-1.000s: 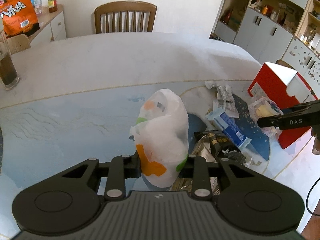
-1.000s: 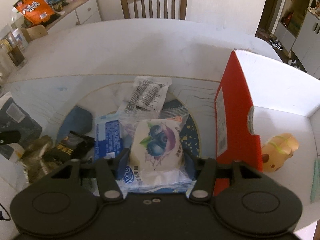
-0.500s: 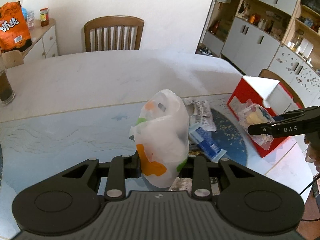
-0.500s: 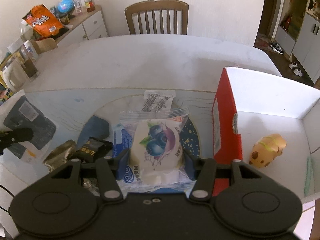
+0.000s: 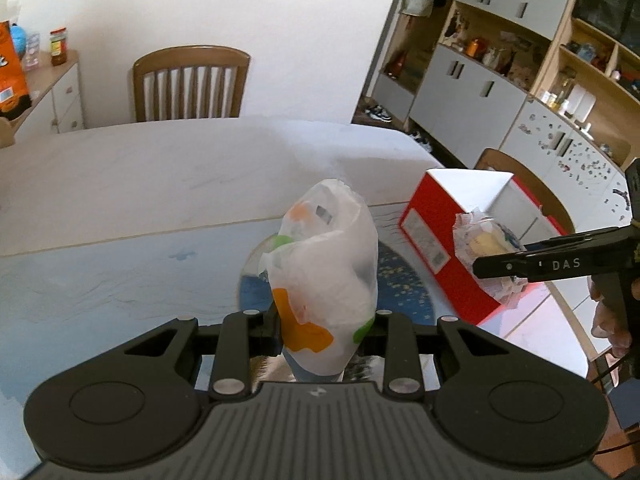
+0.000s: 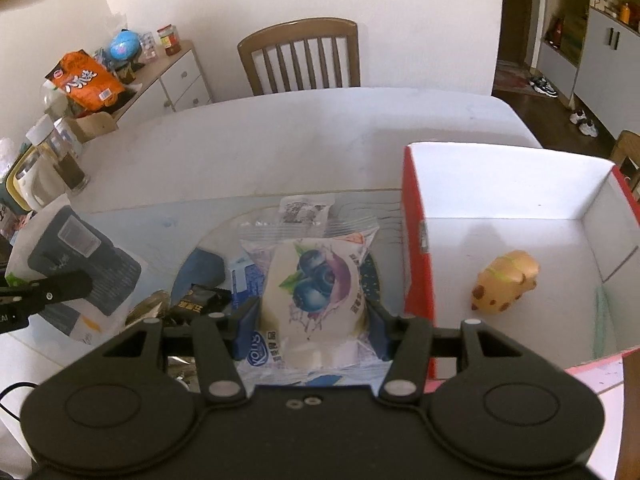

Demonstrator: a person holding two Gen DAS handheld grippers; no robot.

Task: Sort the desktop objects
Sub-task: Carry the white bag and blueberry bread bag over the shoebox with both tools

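Note:
My left gripper (image 5: 326,330) is shut on a white plastic bag (image 5: 324,276) with orange and green patches, held upright above the blue table mat. My right gripper (image 6: 310,320) is shut on a clear-wrapped blueberry bread pack (image 6: 316,284), held above the mat, left of the red box (image 6: 416,240). The box is open with a white inside, and a small tan toy (image 6: 506,280) lies in it. In the left wrist view the right gripper (image 5: 496,266) holds the bread pack (image 5: 486,248) in front of the red box (image 5: 436,236).
Loose snack wrappers lie on the mat: a blue pack (image 6: 248,280), a dark pack (image 6: 200,300), a clear printed packet (image 6: 306,208). A wooden chair (image 6: 300,56) stands behind the table. Jars (image 6: 68,160) and a kettle stand at the left edge. Cabinets (image 5: 500,80) fill the right.
Both grippers have risen with their loads. The right gripper has carried the bread pack closer to the red box. The table items look farther below.

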